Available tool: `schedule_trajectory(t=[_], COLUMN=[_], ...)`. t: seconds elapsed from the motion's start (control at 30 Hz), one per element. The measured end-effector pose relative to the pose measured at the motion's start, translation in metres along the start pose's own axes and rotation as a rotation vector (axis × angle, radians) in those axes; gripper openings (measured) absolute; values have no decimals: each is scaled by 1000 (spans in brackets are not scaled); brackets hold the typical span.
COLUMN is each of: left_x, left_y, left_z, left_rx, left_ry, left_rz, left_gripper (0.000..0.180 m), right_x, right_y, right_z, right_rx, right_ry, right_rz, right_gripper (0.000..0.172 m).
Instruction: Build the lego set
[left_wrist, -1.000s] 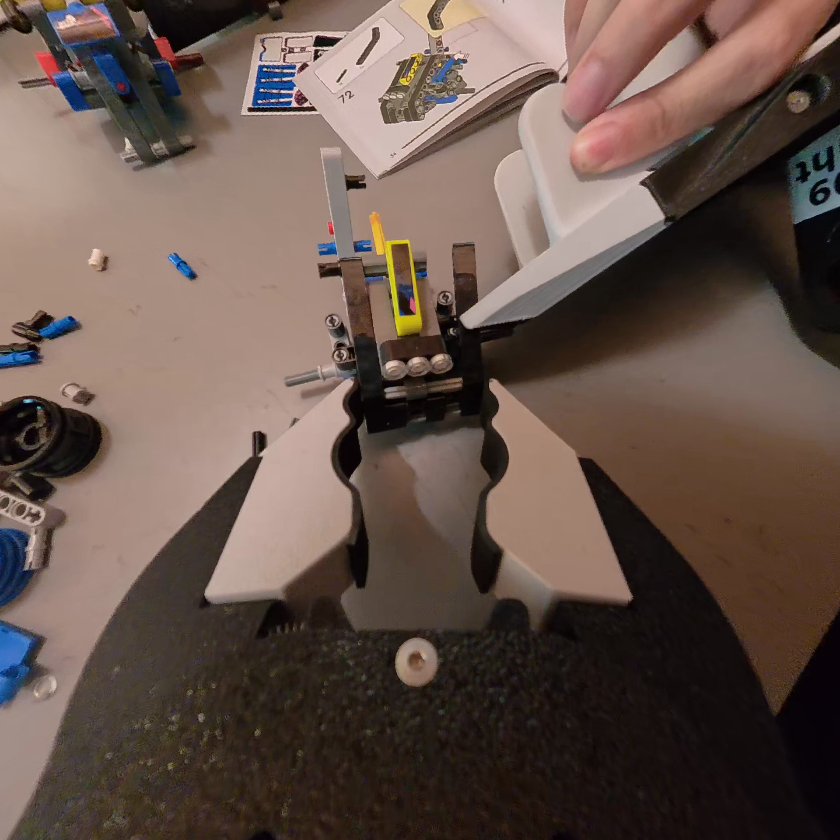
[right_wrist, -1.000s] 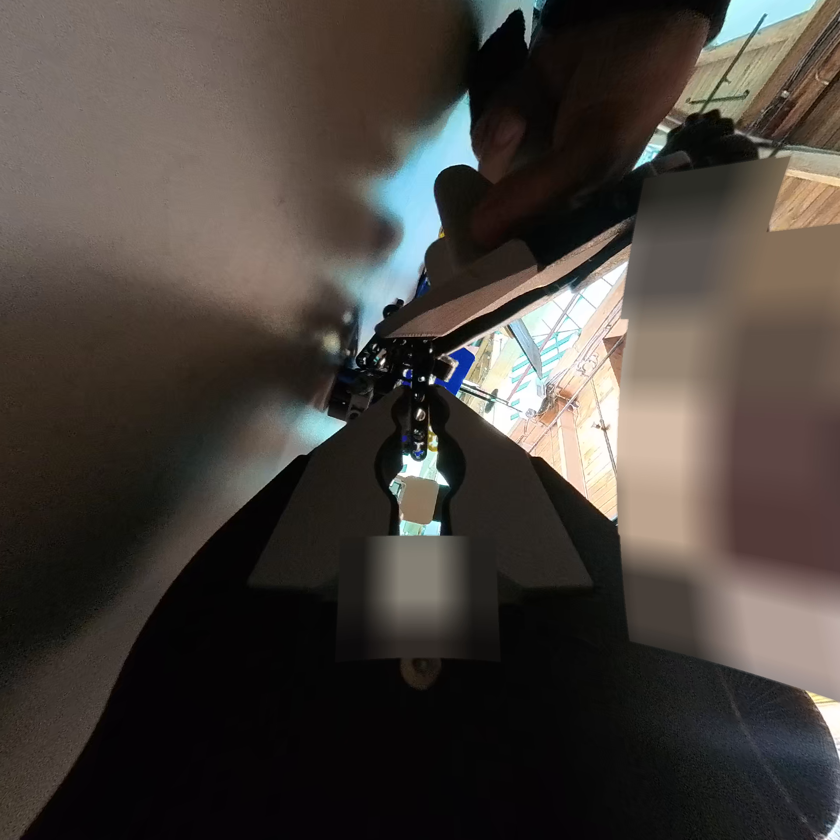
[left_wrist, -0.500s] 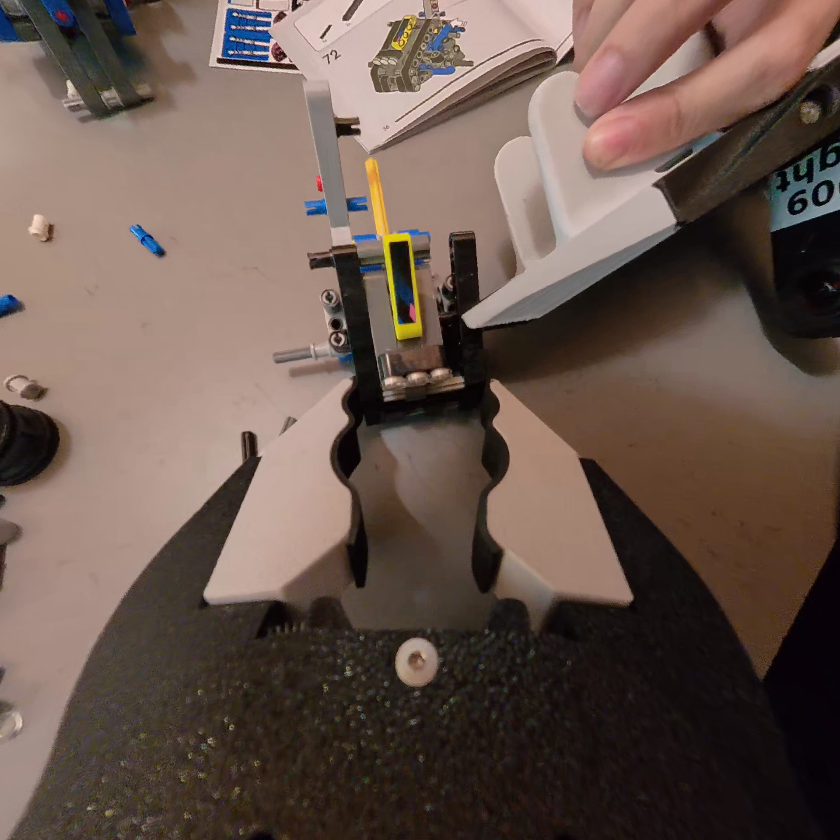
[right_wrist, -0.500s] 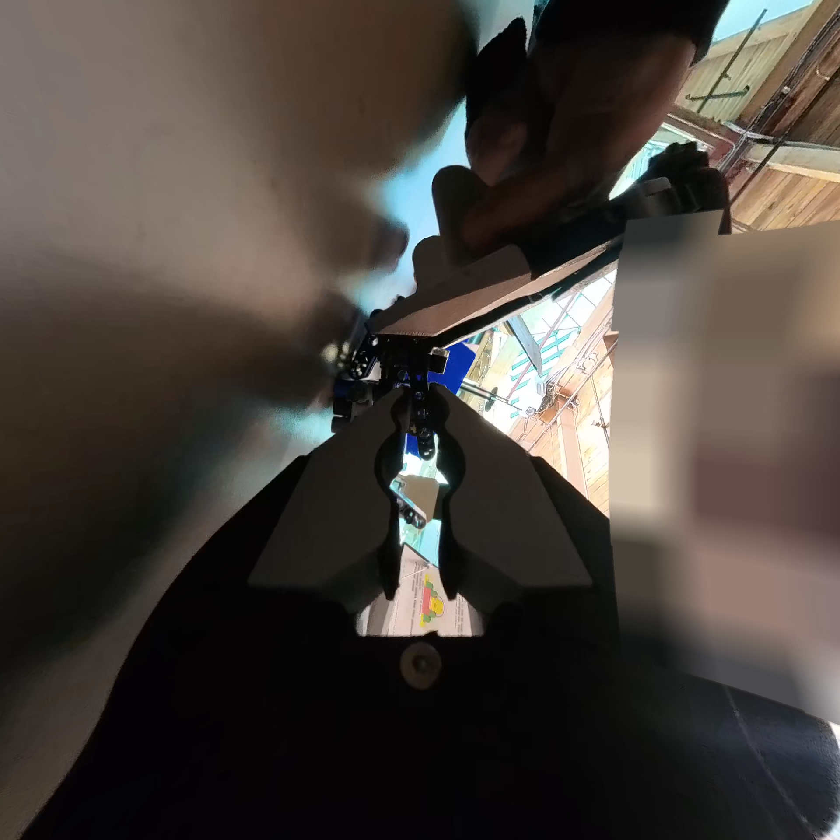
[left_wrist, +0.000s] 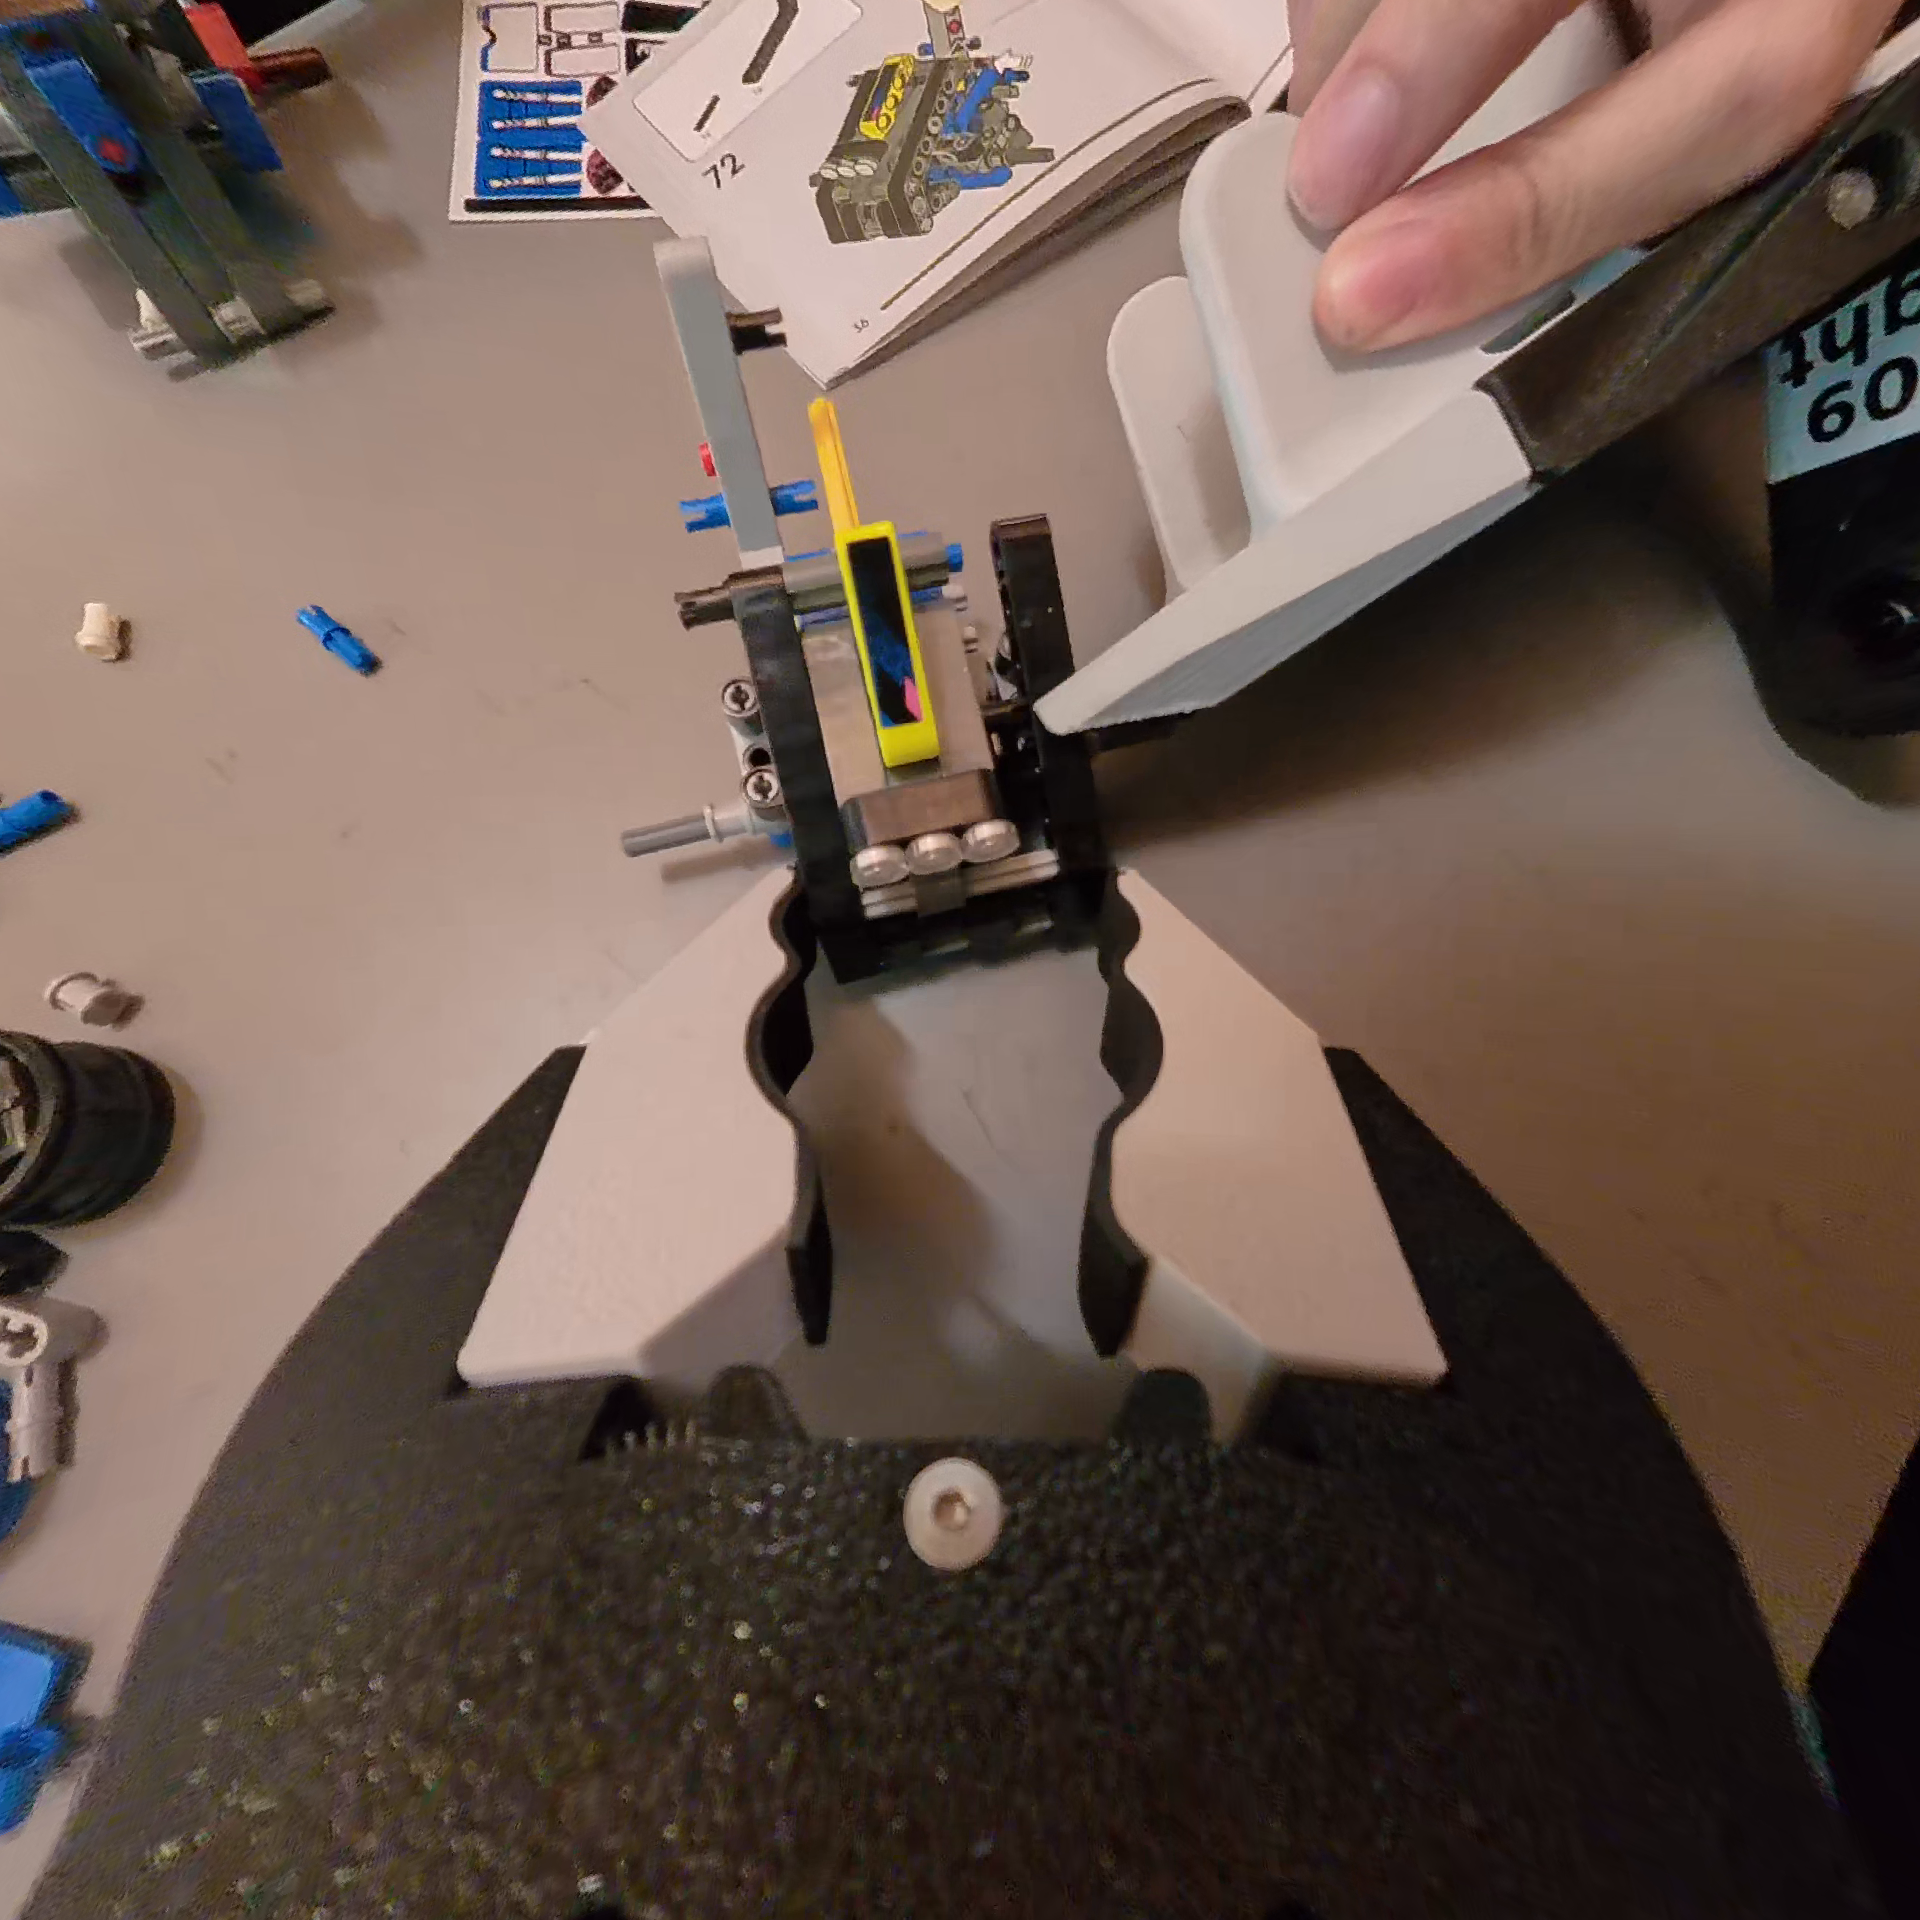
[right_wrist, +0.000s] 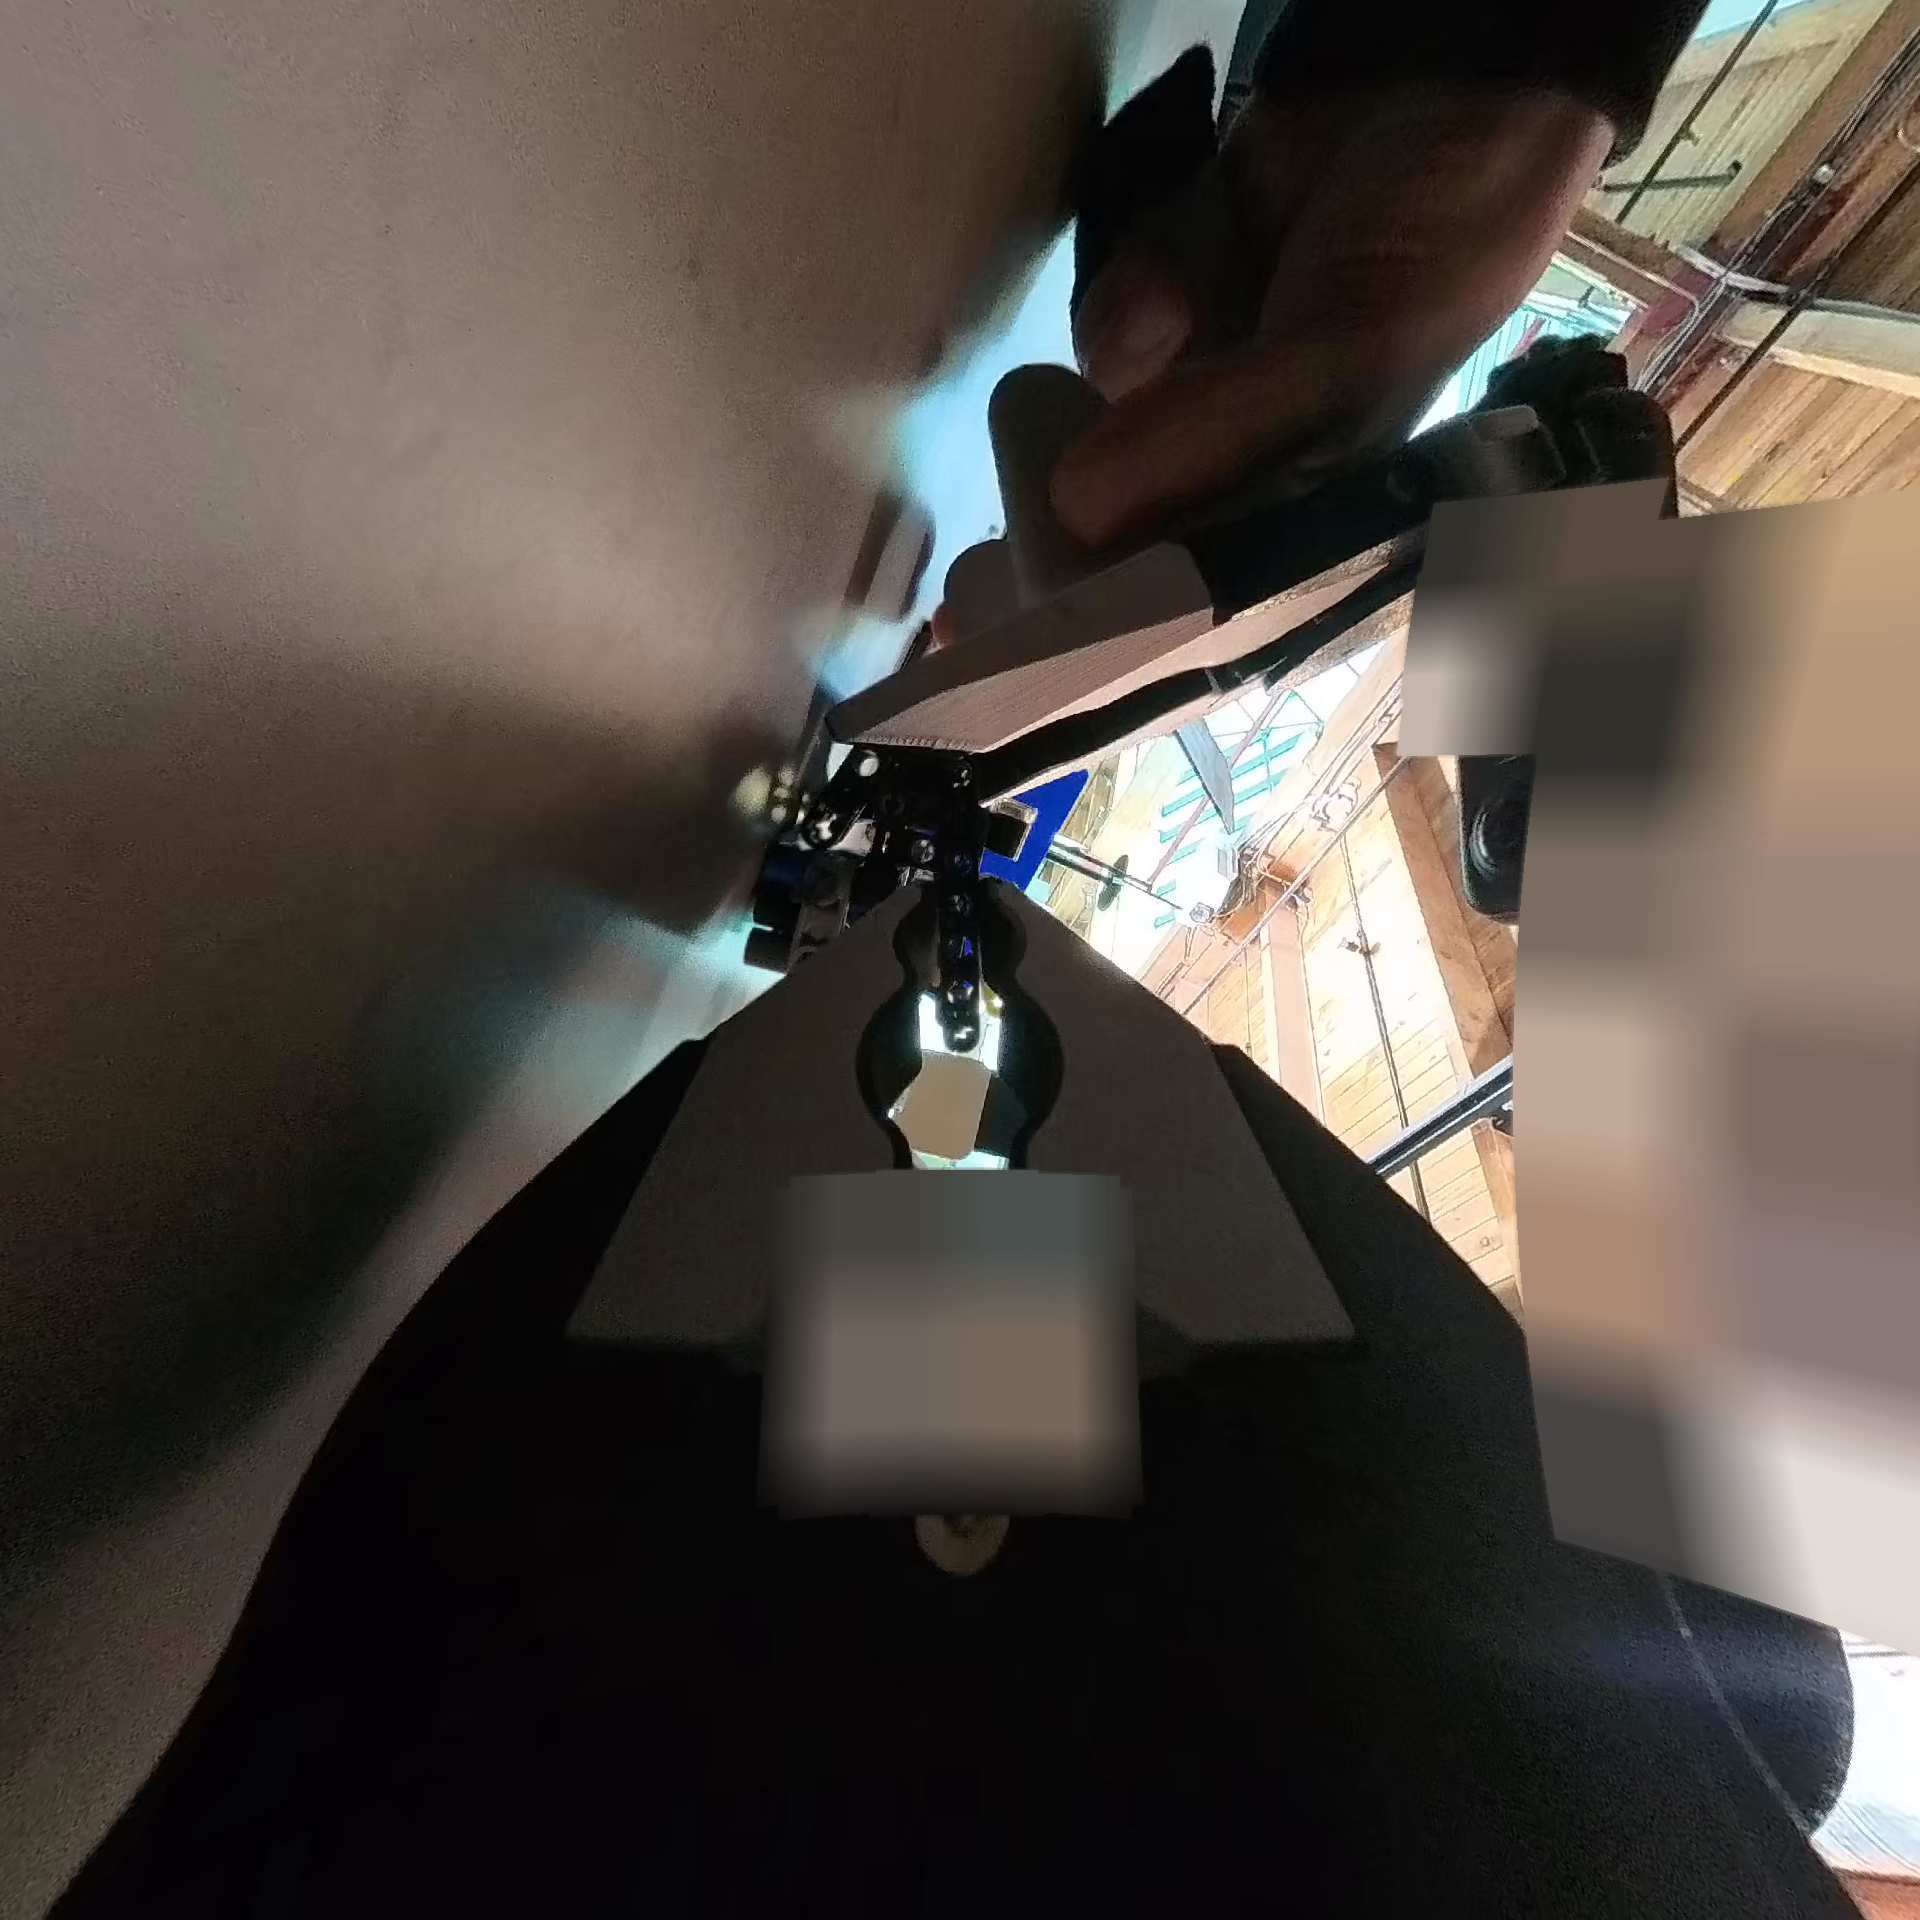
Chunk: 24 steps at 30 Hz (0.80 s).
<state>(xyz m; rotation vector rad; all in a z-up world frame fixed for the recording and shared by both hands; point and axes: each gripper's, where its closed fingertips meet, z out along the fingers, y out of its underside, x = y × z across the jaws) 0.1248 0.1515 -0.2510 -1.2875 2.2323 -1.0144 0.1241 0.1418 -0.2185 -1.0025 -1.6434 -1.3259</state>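
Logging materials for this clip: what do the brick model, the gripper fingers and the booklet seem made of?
Brick model: glossy moulded plastic, judging by its studs and pin holes. Left gripper fingers: matte grey plastic, probably printed; the right gripper's finger shows fine layer lines. Booklet: printed paper, its pages fanned.

Left view: the model (left_wrist: 914, 769) sits a little lower and more tilted in frame than a second ago, its rear between the left gripper (left_wrist: 951, 914) fingertips. The booklet (left_wrist: 935, 156) slides up to the top edge, then back down. The blue pin (left_wrist: 335, 638) and tyre (left_wrist: 78, 1132) shift left, then partly return. Right view: little change; background wobbles slightly.
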Motion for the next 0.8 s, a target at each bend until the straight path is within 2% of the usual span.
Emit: schedule_trajectory(t=[0.3,0.6,0.8], left_x=[-9,-9,-10], left_y=[-8,-7,-9], left_z=[2,2,2], left_rx=[29,20,30], left_ry=[-82,-46,-2], left_rz=[29,33,-42], left_gripper=[49,50,49], right_x=[-6,-5,-6], right_y=[11,10,12], right_z=[0,3,4], right_rx=[-35,-33,-37], right_ry=[-14,-6,-4], right_rz=[61,57,62], right_gripper=[4,4,5])
